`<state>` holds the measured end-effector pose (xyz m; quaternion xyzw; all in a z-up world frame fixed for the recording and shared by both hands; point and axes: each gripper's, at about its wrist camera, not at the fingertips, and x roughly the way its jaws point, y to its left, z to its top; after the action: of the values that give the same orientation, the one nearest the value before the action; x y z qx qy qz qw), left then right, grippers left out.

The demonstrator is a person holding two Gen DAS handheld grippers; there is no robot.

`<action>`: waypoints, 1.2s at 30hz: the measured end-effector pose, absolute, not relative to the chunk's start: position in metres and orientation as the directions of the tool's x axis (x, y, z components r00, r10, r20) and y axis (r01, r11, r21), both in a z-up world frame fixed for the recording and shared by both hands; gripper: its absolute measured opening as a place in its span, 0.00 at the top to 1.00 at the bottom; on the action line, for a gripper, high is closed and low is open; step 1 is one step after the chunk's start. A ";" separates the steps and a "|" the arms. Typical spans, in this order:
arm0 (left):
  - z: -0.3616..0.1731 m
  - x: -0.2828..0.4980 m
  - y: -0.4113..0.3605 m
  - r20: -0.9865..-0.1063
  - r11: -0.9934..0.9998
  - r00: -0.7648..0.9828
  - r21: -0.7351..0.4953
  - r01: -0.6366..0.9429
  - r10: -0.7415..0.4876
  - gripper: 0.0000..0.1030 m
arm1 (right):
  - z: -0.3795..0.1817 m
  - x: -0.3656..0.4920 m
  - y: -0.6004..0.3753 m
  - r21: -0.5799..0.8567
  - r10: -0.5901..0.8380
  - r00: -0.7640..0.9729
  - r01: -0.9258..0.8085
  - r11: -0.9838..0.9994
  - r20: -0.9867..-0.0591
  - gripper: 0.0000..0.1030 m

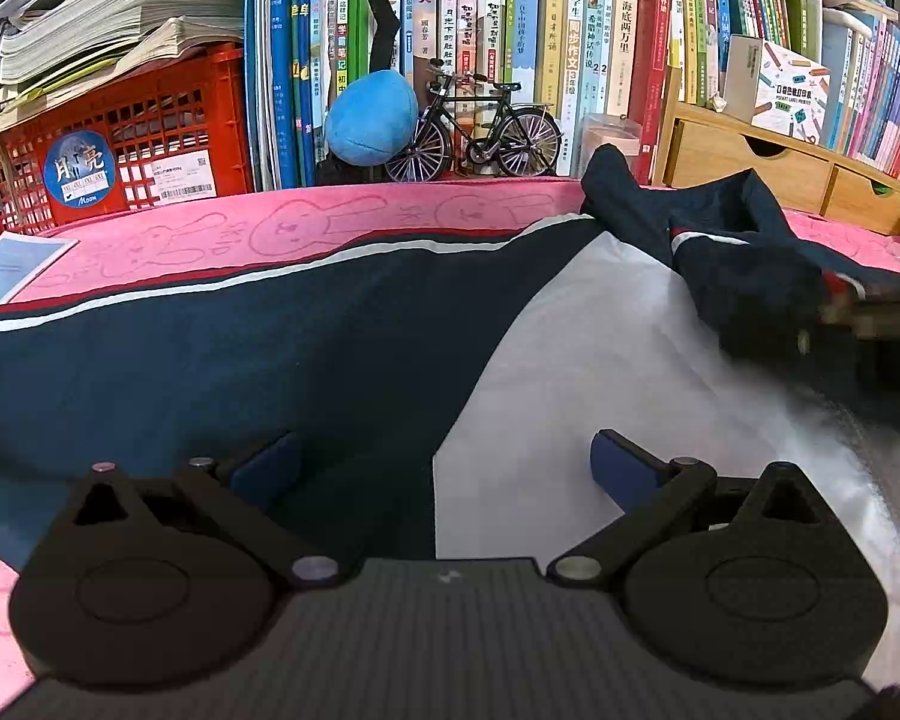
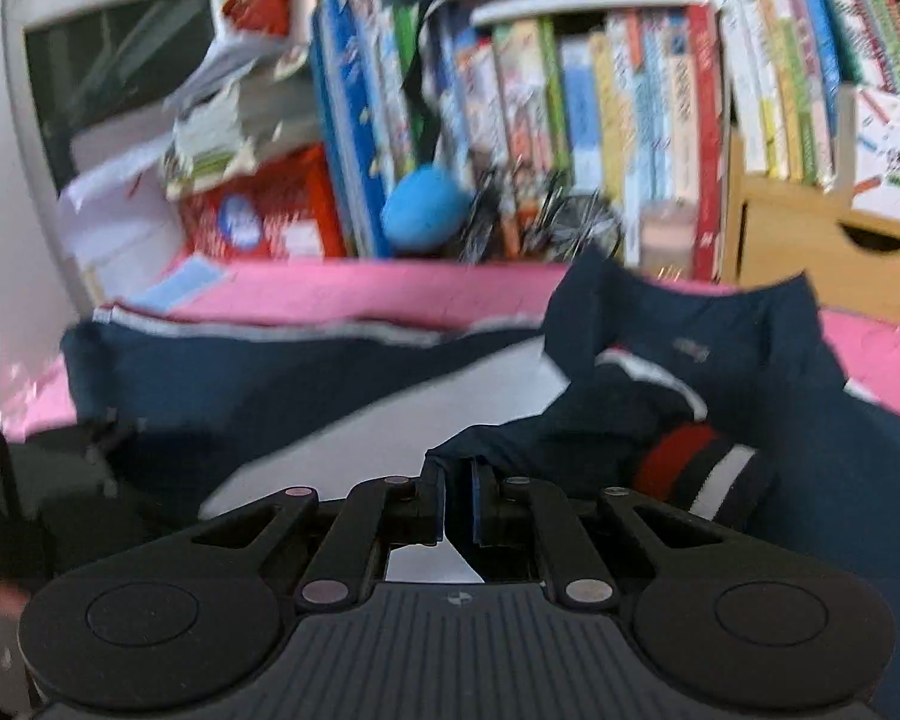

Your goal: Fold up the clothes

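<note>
The left gripper (image 1: 444, 468) hangs spread wide over the jacket (image 1: 270, 348) – gripping nothing; the right gripper (image 2: 457, 498) pinches a navy fold – its 2 fingers nearly together.

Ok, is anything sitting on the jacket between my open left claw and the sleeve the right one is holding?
Nothing visible. The left claw hovers open over the jacket, and only bare navy and white cloth lies between it and the sleeve pinched in the right claw.
</note>
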<state>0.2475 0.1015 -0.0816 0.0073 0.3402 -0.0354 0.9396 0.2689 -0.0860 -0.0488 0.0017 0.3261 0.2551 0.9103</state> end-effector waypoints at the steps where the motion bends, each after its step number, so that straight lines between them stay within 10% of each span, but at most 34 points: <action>1: -0.082 0.248 0.101 -0.640 0.997 0.766 -0.010 0.071 -0.061 0.00 | -0.049 0.265 -0.089 0.177 0.472 0.648 -0.468 0.866 -0.597 0.84; 5: -0.081 0.247 0.102 -0.637 0.998 0.769 -0.012 0.063 -0.056 0.00 | -0.041 0.246 -0.122 0.253 0.508 0.643 -0.451 0.856 -0.573 0.42; 10: -0.077 0.242 0.101 -0.601 0.997 0.796 -0.074 0.028 -0.067 0.00 | -0.039 0.209 -0.165 0.255 0.480 0.695 -0.409 0.876 -0.536 0.23; 16: -0.048 0.212 0.060 -0.509 0.985 0.848 -0.004 0.172 -0.150 0.00 | -0.058 0.174 -0.215 0.225 0.344 0.761 -0.262 0.939 -0.550 0.19; 21: -0.035 0.193 -0.019 -0.389 0.913 0.907 0.292 0.285 -0.159 0.00 | -0.073 0.170 -0.237 0.285 0.312 0.790 -0.182 0.941 -0.527 0.19; 36: -0.075 0.277 0.023 -0.487 0.911 0.848 0.413 0.010 0.211 0.00 | -0.080 0.174 -0.224 0.201 0.231 0.780 -0.137 0.970 -0.582 0.10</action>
<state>0.2768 0.0233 -0.0747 0.2044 0.2709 0.0535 0.9391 0.1739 -0.2243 -0.0804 0.0741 0.3171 0.0978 0.9404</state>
